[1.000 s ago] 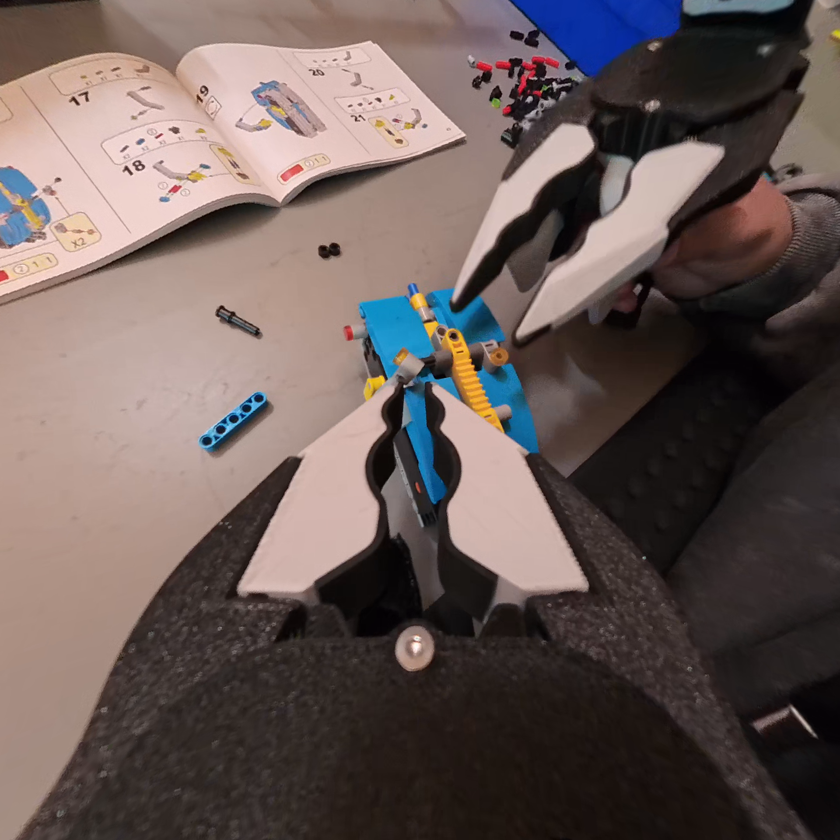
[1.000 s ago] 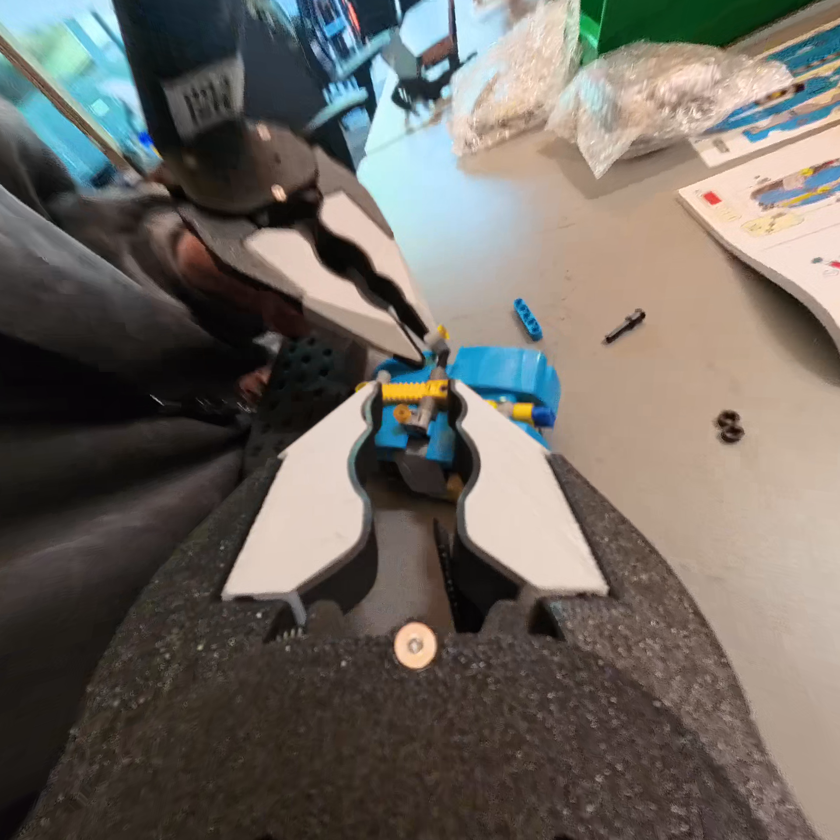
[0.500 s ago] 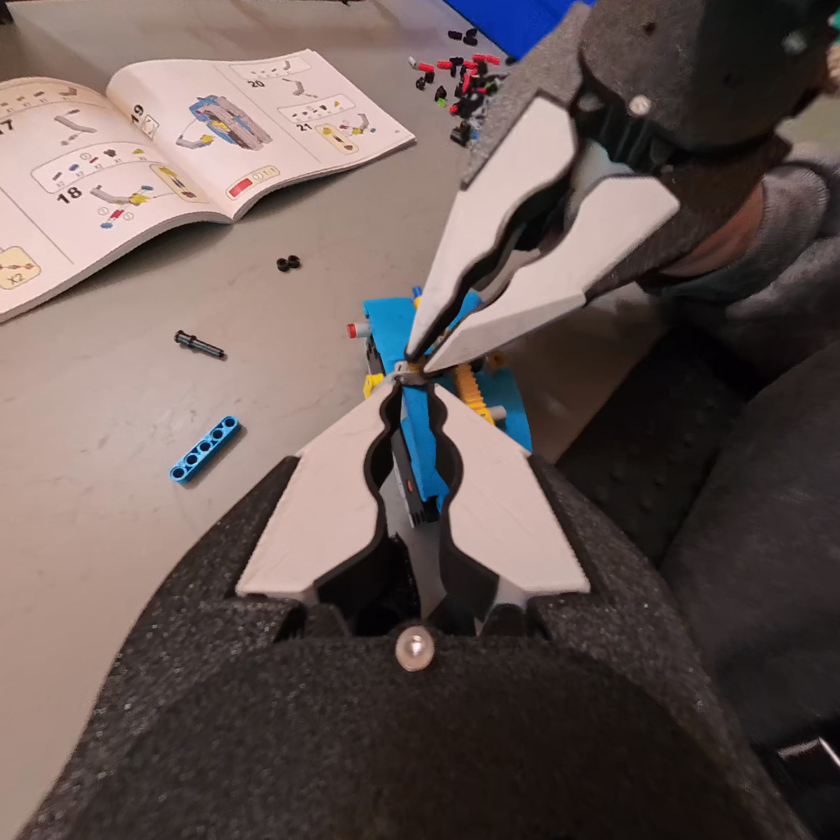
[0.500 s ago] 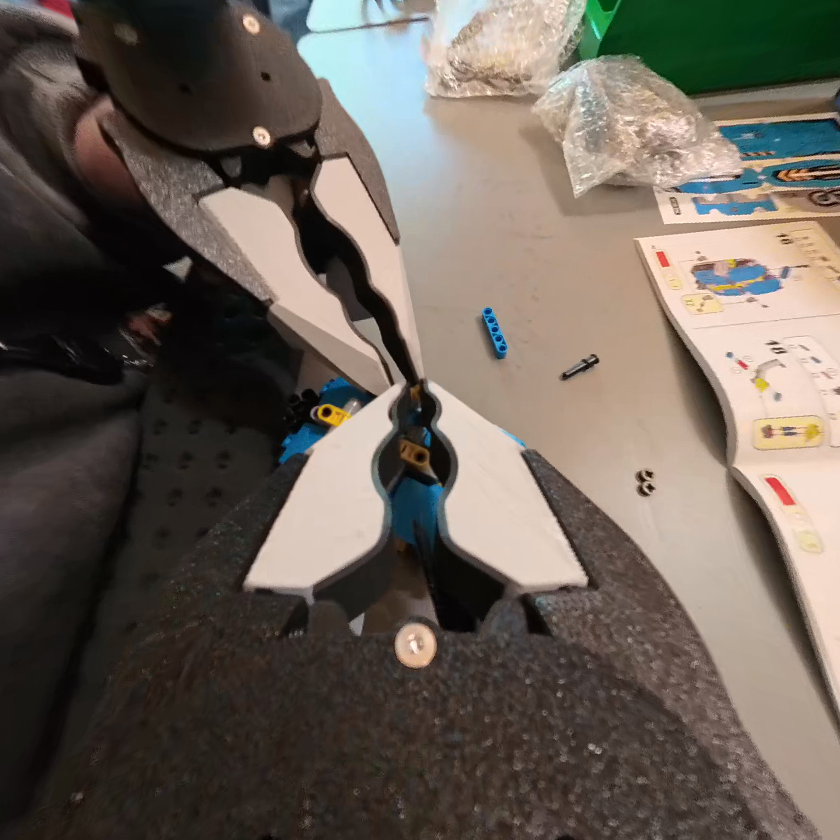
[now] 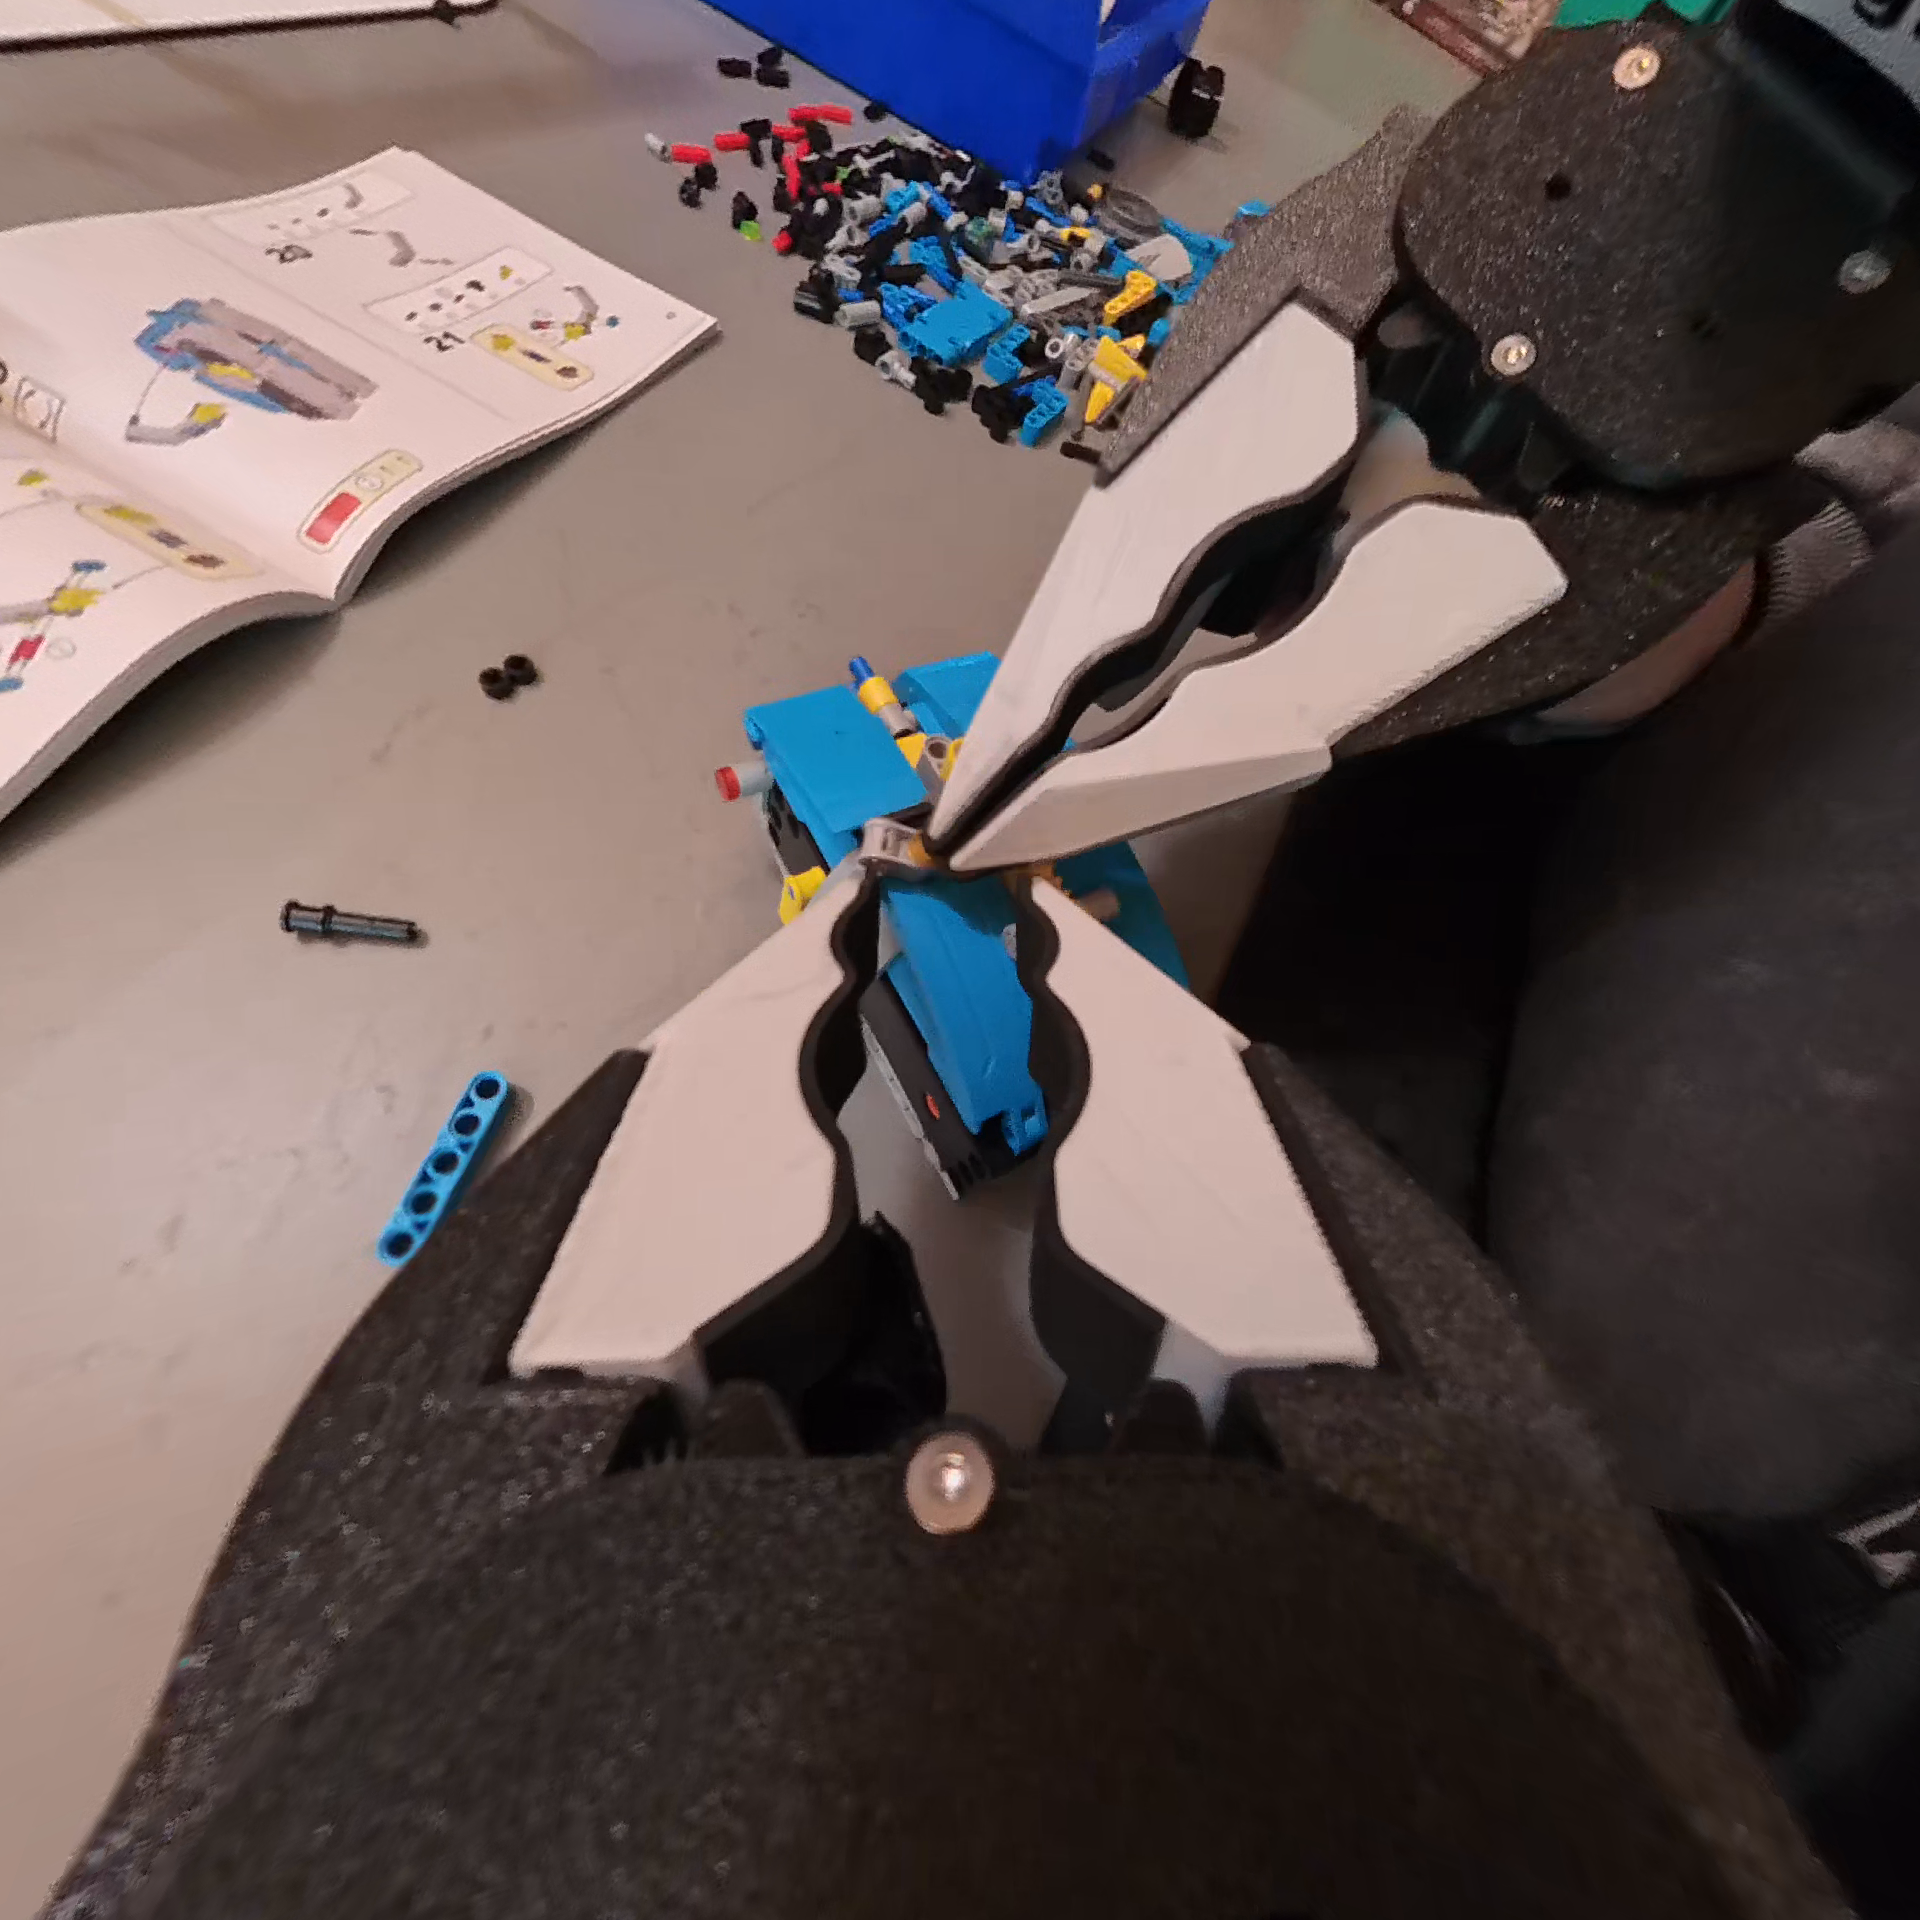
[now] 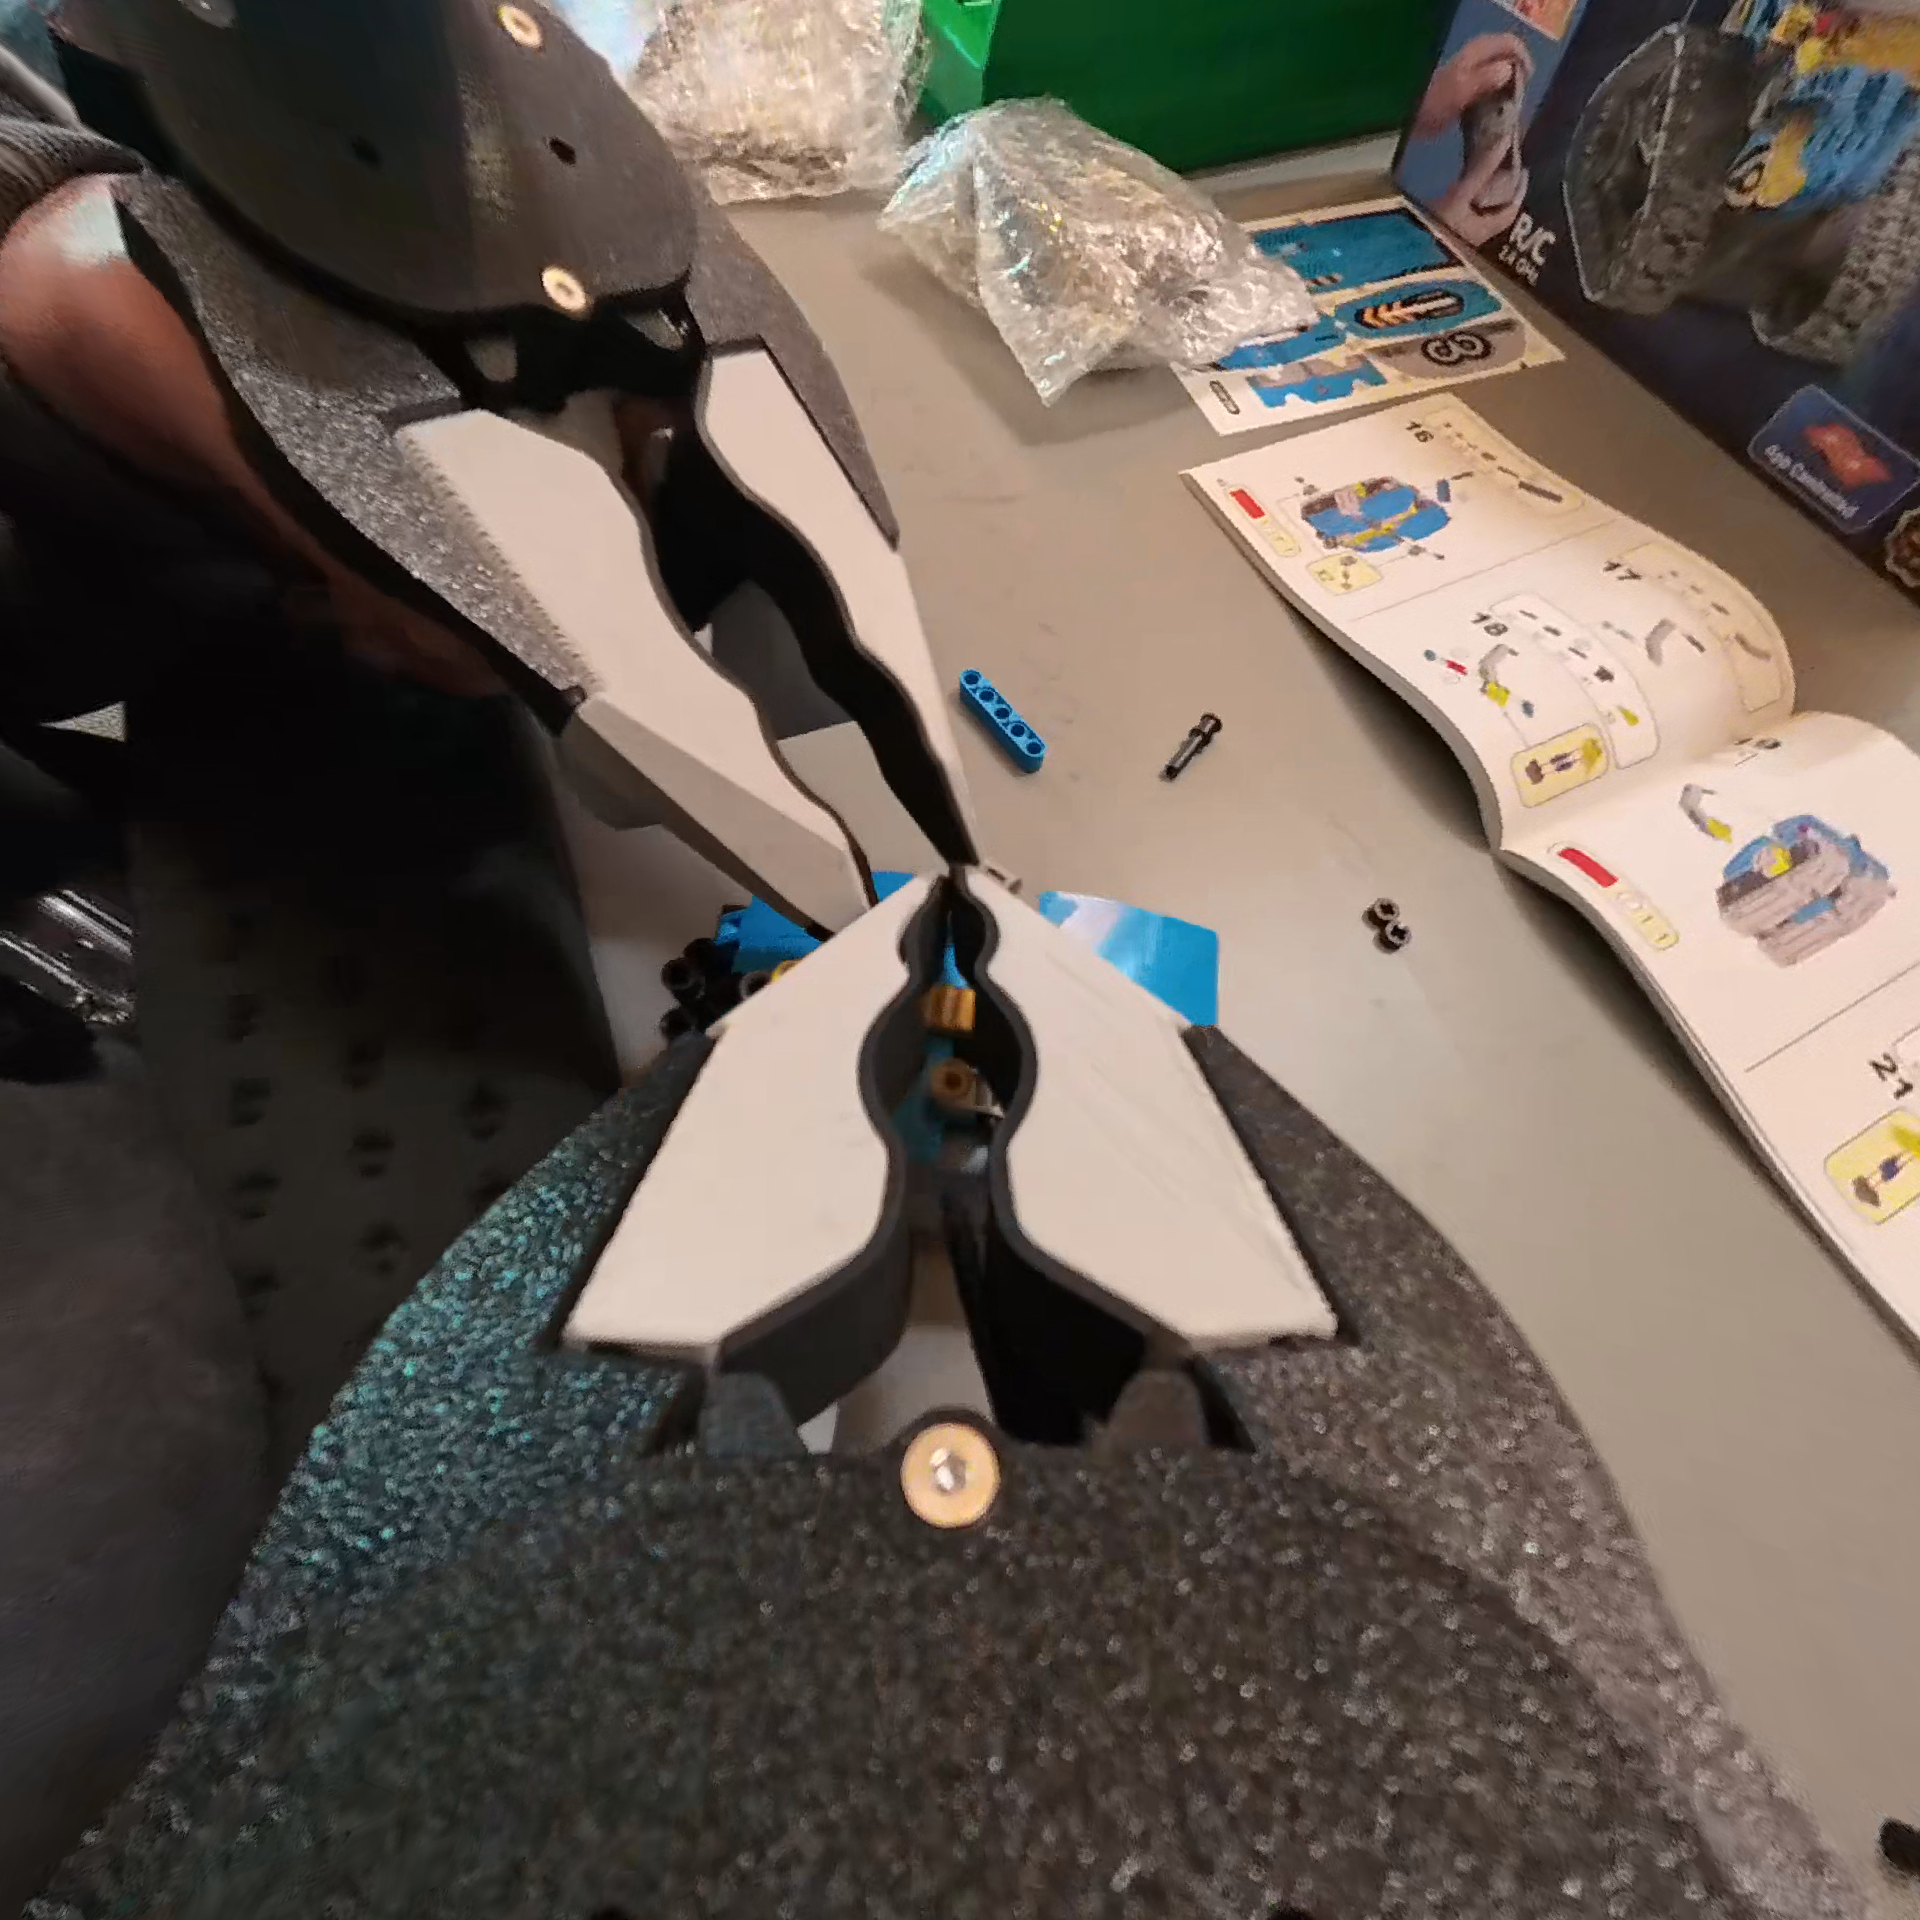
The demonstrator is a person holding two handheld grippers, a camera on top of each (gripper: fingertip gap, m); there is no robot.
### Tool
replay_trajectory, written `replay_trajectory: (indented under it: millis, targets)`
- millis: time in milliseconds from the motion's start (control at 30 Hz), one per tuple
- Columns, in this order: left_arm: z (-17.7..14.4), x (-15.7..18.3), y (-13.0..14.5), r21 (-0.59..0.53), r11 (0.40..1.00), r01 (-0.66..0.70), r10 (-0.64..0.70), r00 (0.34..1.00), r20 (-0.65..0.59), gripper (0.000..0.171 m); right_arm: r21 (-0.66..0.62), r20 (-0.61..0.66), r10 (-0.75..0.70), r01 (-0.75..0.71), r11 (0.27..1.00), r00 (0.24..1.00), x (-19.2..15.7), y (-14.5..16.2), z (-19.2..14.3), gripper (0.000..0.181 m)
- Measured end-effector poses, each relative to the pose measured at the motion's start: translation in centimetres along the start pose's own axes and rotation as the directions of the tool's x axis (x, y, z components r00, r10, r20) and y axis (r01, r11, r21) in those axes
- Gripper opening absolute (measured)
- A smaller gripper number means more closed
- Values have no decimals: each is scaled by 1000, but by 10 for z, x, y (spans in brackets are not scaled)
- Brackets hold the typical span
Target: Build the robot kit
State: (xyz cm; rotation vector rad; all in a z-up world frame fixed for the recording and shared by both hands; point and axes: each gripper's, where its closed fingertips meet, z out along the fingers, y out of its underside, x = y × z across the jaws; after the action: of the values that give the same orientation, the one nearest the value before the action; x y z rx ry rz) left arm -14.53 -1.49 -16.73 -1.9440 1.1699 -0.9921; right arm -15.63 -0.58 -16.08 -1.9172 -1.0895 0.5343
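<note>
A blue brick model (image 5: 831,748) with yellow and grey parts sits at the near edge of the grey table (image 5: 623,582). My left gripper (image 5: 945,894) is shut on the model's near end, its fingers on either side of the blue body. My right gripper (image 5: 938,850) comes in from the upper right and its tips are pinched shut on a small grey and yellow part on top of the model. In the right wrist view the right gripper (image 6: 951,885) meets the left gripper (image 6: 912,871) tip to tip over the model (image 6: 1132,945), which is mostly hidden.
An open instruction booklet (image 5: 312,395) lies at the far left. A loose blue beam (image 5: 445,1169), a black pin (image 5: 348,923) and a small black connector (image 5: 509,675) lie nearby. A pile of loose parts (image 5: 987,281) sits by a blue bin (image 5: 987,62). Plastic bags (image 6: 1070,229) and a printed box (image 6: 1714,208) stand farther off. My left and right fingertips are right by each other. The left tips stand about 12 cm off the small black connector (image 5: 509,675). It turns up in the right wrist view (image 6: 1387,916) as well.
My right gripper came down from above the model, where it was open, and closed its tips on a part on top. My left gripper kept its hold.
</note>
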Motion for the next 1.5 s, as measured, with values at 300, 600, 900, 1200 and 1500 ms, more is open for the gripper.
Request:
replay_trajectory:
  millis: [300,600,900,1200,1500]
  targets:
    - [3,1,-3,-23,979,-200,197,976,-93,30,-76,-74,91,-96,992,993,2,1,1,0]
    - [-1,-2,-4,55,973,-222,228,963,-143,28,-73,26,404,-401,913,914,0,7,7,0]
    - [0,0,-4,78,975,-207,217,963,-161,26,-126,28,184,-179,976,982,25,1,-14,20]
    - [0,-1,-4,73,972,-222,230,962,-144,27,-164,84,92,-78,983,992,18,11,2,7]
    - [-21,-6,-21,172,924,-341,364,923,-124,30,-199,445,403,-350,915,800,15,-4,-9,6]
